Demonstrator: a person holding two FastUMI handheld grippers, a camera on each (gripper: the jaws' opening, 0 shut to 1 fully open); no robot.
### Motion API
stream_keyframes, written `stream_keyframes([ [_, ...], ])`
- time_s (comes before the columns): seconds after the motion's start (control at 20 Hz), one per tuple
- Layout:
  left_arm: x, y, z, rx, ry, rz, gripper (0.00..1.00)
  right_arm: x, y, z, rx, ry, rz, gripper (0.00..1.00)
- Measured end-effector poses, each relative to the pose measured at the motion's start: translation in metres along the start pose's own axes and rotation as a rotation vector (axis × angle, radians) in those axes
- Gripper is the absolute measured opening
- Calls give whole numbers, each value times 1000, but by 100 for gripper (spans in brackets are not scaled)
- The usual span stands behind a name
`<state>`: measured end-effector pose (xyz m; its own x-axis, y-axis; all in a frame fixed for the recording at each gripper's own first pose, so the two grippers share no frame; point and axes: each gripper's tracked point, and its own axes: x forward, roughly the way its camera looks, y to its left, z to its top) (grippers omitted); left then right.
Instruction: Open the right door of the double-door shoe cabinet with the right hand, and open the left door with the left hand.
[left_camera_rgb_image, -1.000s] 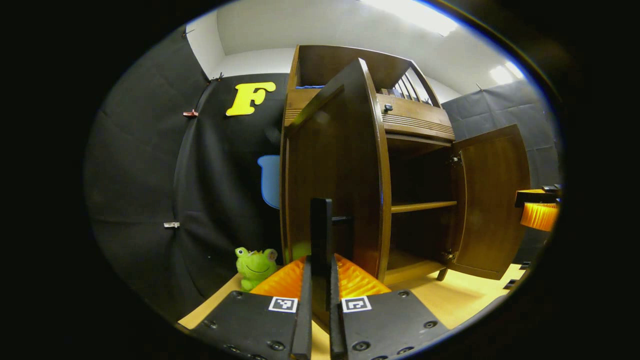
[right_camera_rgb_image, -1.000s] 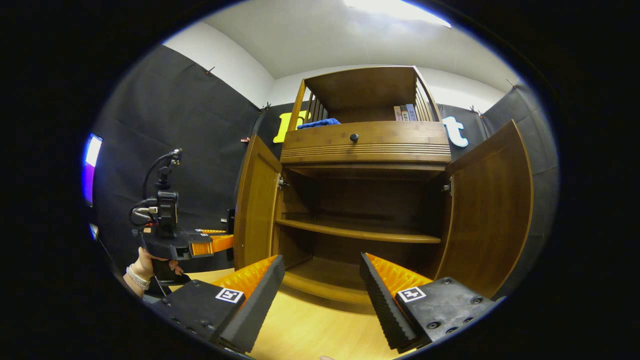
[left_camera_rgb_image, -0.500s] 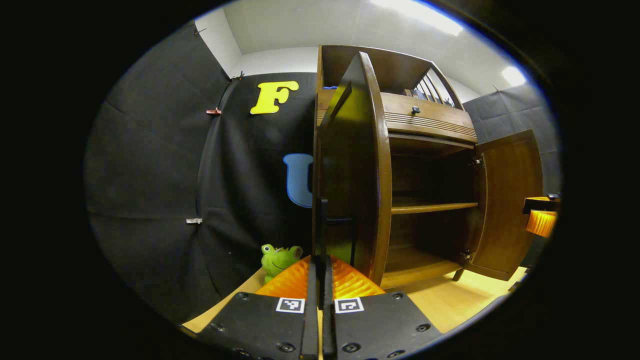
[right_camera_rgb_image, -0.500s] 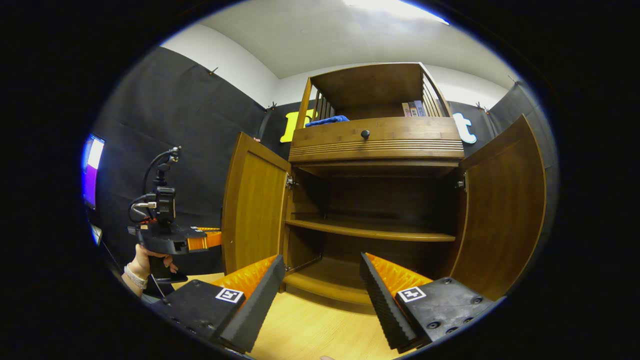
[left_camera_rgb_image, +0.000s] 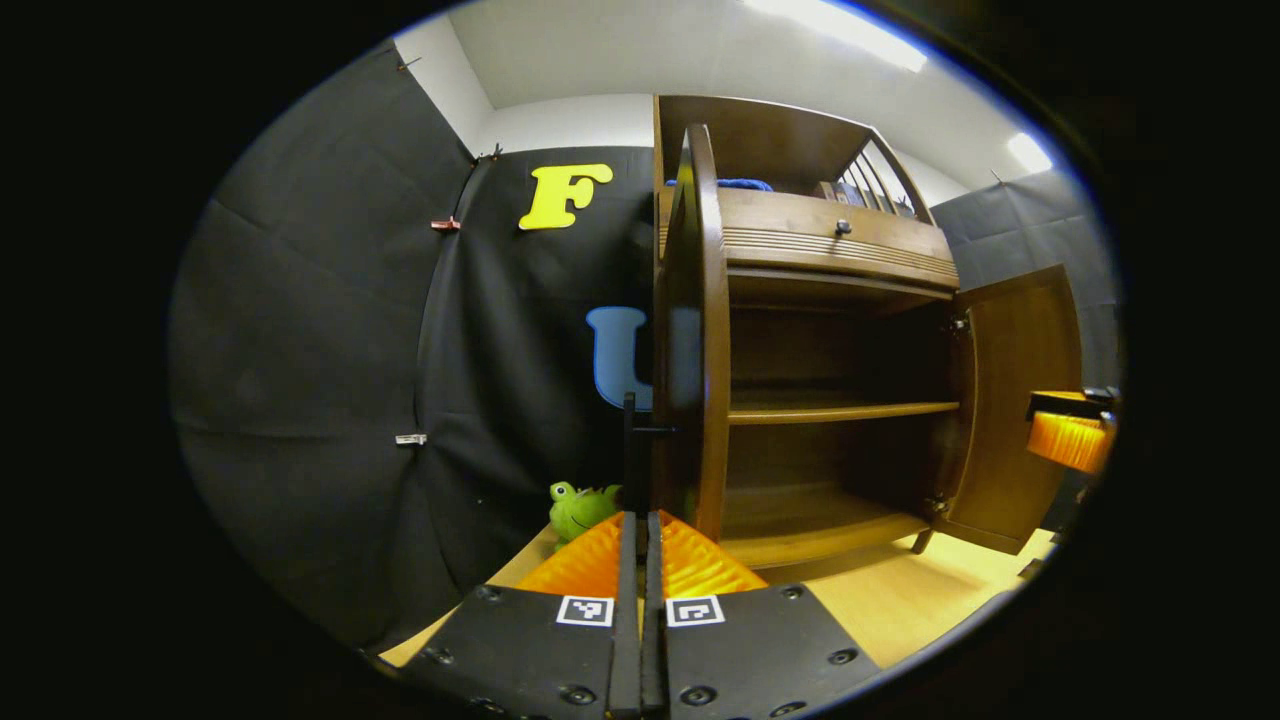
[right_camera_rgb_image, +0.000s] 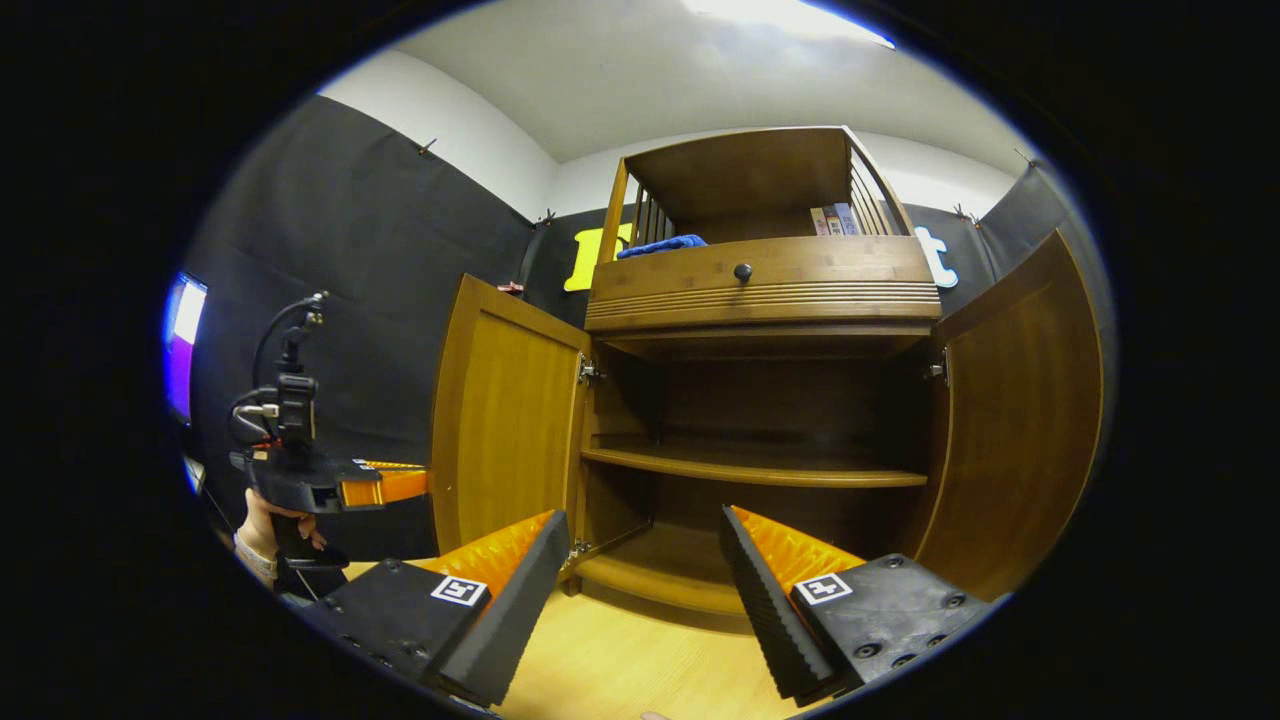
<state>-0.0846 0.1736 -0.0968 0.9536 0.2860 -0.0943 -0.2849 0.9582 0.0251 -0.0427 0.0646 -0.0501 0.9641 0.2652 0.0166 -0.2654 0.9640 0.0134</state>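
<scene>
The left hand-held gripper (left_camera_rgb_image: 641, 560) is pinched on the dark handle (left_camera_rgb_image: 630, 440) of the left door (left_camera_rgb_image: 690, 330), swung wide. The right hand-held gripper (right_camera_rgb_image: 640, 590) gapes wide before the cabinet (right_camera_rgb_image: 760, 290), beside the open right door (right_camera_rgb_image: 1010, 400).

Bright light comes from a ceiling lamp (right_camera_rgb_image: 790, 15) high above the right gripper (right_camera_rgb_image: 640, 580). It glares white at the top of both views. The inside of the shoe cabinet (right_camera_rgb_image: 760, 410), straight ahead of that gripper, is dark and shadowy. The wooden floor (right_camera_rgb_image: 620, 660) just below it glows warm yellow. Straight lines bend near the edges. Both pictures look sharp, not blurry.
</scene>
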Motion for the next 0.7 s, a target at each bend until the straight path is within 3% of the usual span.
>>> stream_keyframes([
  [0.1, -15, -4, 12, 25, -31, 5, 5, -1, -1, 1, -12, -4, -22, 95],
  [0.3, -37, -56, 25, 14, -25, -145, 5, -2, -7, 0, -14, 10, -68, 96],
  [0.55, -35, -102, 45, 8, -41, -257, 5, -11, -27, -1, -10, 51, -151, 95],
  [0.65, -28, -120, 46, 9, -33, -293, 20, -16, -32, 1, -3, 67, -170, 96],
  [0.7, -25, -126, 45, 15, -30, -296, 33, -18, -35, 3, 1, 70, -177, 97],
])
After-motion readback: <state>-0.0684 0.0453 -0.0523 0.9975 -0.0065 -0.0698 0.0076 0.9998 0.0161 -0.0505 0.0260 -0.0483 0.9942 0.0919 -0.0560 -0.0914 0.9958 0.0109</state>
